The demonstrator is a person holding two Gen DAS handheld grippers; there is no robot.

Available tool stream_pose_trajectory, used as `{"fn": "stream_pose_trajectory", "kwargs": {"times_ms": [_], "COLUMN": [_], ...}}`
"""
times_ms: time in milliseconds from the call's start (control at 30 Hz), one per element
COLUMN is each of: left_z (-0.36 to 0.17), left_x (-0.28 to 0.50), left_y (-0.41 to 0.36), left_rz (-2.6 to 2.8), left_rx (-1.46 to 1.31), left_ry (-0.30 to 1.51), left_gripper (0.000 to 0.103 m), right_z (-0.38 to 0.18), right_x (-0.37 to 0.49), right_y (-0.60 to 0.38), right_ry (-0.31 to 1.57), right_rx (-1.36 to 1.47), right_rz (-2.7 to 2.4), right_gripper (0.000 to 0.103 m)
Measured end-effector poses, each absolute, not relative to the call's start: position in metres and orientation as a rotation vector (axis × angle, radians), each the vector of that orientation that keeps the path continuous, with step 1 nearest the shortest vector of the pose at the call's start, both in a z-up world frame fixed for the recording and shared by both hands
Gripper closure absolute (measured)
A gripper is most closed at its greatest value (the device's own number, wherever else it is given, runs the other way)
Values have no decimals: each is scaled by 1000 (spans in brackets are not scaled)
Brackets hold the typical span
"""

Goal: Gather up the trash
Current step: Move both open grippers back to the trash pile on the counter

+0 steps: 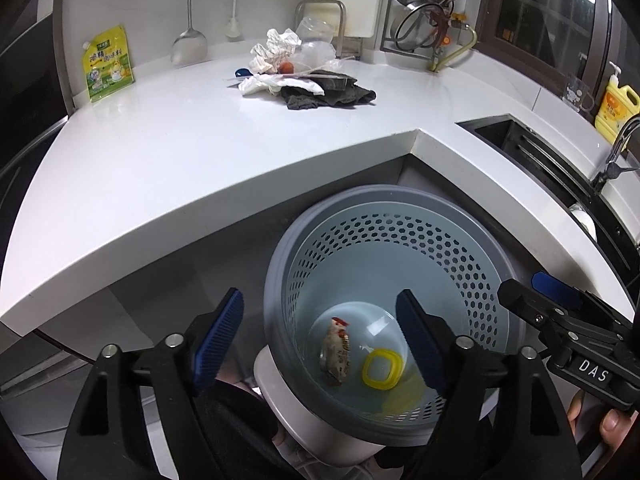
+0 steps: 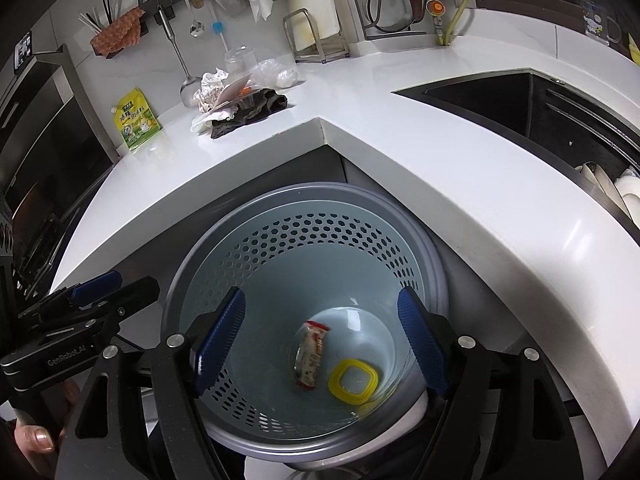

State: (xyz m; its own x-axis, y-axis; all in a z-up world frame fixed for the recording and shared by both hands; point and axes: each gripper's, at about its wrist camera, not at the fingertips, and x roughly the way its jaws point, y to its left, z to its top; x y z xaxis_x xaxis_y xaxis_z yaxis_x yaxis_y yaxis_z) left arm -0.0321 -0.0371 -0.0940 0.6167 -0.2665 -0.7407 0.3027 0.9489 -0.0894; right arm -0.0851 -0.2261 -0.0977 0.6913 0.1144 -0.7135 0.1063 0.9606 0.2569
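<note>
A grey perforated trash bin [image 1: 472, 256] [image 2: 224, 248] stands on the floor below the white counter corner. Inside lie a crumpled snack wrapper [image 1: 336, 350] [image 2: 311, 360] and a yellow square ring [image 1: 382, 370] [image 2: 353, 384]. My left gripper [image 1: 320, 344] is open and empty above the bin's left rim. My right gripper [image 2: 320, 344] is open and empty over the bin's mouth; it also shows in the left wrist view [image 1: 536, 300]. A trash pile [image 1: 296, 68] [image 2: 236, 96] of crumpled paper, clear plastic, a white tissue and a dark cloth lies on the counter.
The white L-shaped counter [image 1: 200, 152] [image 2: 400, 152] has a yellow-green pouch [image 1: 106, 64] [image 2: 136, 120] at its left. A dark sink [image 2: 520, 104] lies to the right, with a yellow soap bottle [image 1: 616, 108]. Utensils hang on the back wall.
</note>
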Motion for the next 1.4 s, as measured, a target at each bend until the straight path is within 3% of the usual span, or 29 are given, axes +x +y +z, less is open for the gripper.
{"fn": "stream_pose_trajectory", "kwargs": {"times_ms": [433,1400], "left_z": [-79,-35], "left_x": [-34,6], "left_y": [-29,-5], "left_rz": [-314,-238], "left_rx": [26,38], "left_ry": [787,667], "left_gripper": [9,6], "right_z": [-86,-50], "right_x": [-89,-40], "right_y": [-222,-210], "right_ry": [772,689], "right_rx": [280,197], "right_rz": [4,53], "right_gripper": [28,25]}}
